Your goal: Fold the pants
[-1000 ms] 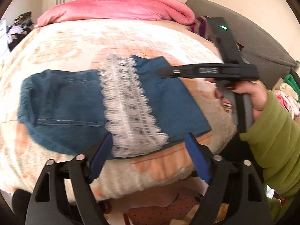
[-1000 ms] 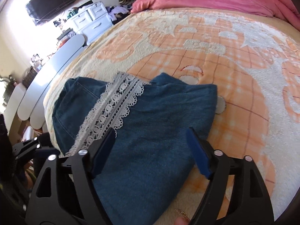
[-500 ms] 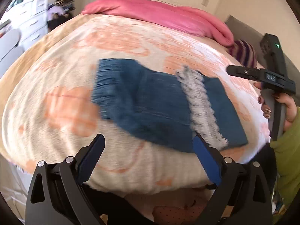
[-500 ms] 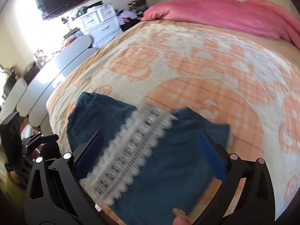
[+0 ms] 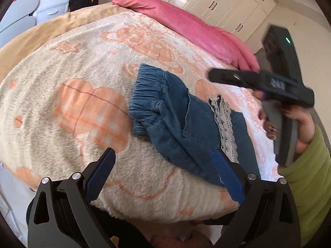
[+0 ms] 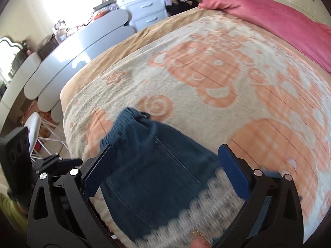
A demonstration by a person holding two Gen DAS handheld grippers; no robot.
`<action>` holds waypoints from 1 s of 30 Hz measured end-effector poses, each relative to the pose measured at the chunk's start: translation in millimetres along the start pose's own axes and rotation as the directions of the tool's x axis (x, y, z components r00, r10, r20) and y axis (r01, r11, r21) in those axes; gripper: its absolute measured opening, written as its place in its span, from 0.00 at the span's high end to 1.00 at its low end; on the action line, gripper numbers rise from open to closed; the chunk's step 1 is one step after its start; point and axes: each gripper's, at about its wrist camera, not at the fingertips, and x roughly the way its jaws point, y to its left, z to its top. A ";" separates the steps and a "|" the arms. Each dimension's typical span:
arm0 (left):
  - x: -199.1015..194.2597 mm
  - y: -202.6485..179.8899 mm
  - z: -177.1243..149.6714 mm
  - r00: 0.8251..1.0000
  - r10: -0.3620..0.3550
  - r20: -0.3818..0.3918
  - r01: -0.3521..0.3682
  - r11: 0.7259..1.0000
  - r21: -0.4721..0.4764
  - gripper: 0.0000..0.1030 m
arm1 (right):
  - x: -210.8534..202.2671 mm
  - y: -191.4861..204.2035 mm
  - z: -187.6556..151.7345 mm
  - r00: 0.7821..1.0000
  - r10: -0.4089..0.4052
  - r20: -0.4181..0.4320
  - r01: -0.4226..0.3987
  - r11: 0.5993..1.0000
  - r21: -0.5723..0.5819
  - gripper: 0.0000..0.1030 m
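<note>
Bed: pants lie flat near its front edge, already doubled, elastic waistband toward the left side, lace hem on top toward the right. Left claw and right claw both hover wide open, holding nothing; jaws have just been opening. Next fold, I'd guess: take the waistband end, pinch both layers at the corners, carry it level over the lace.

Left wrist view: from bed foot edge, angled down, near. Right wrist view: same edge, steeper, nearer. Shared: pants, blanket, pink duvet.
</note>
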 end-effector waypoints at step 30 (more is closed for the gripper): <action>53.8 1.4 -10.1 0.989 -0.148 0.015 0.149 0.984 -0.101 0.40 | 82.5 24.8 7.3 0.959 0.222 -0.174 -0.234 0.971 -0.051 0.65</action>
